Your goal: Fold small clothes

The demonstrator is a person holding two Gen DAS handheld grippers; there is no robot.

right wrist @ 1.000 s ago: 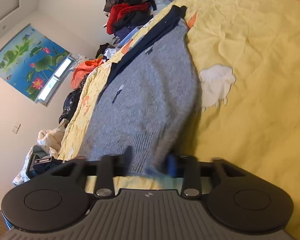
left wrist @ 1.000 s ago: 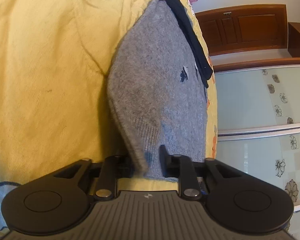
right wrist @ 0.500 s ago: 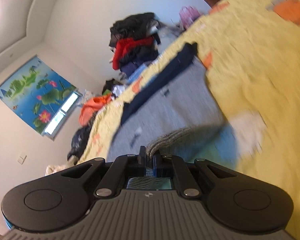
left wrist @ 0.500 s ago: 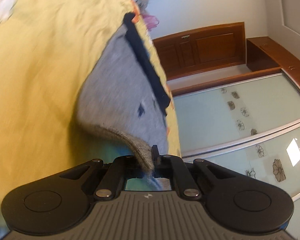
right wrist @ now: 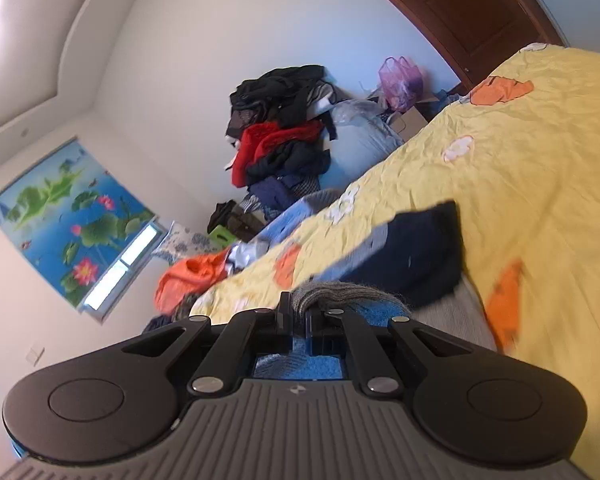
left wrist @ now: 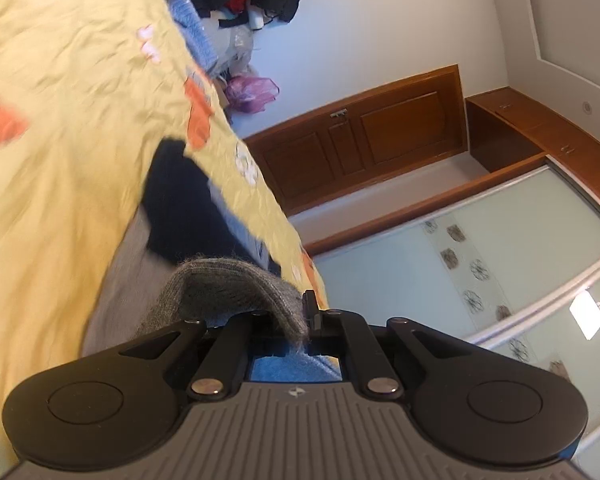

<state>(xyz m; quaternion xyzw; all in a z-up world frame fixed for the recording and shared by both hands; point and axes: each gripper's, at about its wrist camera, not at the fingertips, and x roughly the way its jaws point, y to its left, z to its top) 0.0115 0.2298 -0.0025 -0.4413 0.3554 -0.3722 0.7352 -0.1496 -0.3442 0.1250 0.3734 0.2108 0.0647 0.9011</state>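
A small grey knitted sweater [left wrist: 228,284] with a navy collar band [left wrist: 184,208] lies on the yellow bedspread [left wrist: 60,120]. My left gripper [left wrist: 305,316] is shut on the ribbed grey hem, which curls up over the rest of the sweater. In the right wrist view my right gripper [right wrist: 298,312] is shut on the other corner of the same hem [right wrist: 340,292], lifted toward the navy collar [right wrist: 416,256]. The sweater's lower body is hidden under the grippers.
A pile of dark and red clothes [right wrist: 284,128] is heaped against the far wall beyond the bed. Orange and blue garments [right wrist: 192,276] lie at the bed's left edge. A brown wooden door [left wrist: 360,136] and patterned glass wardrobe doors [left wrist: 480,272] stand on the right.
Both grippers closed on the sweater's hem, then lifted it and carried it forward over the body toward the collar. The views tilted up, showing the wall and clothes pile.
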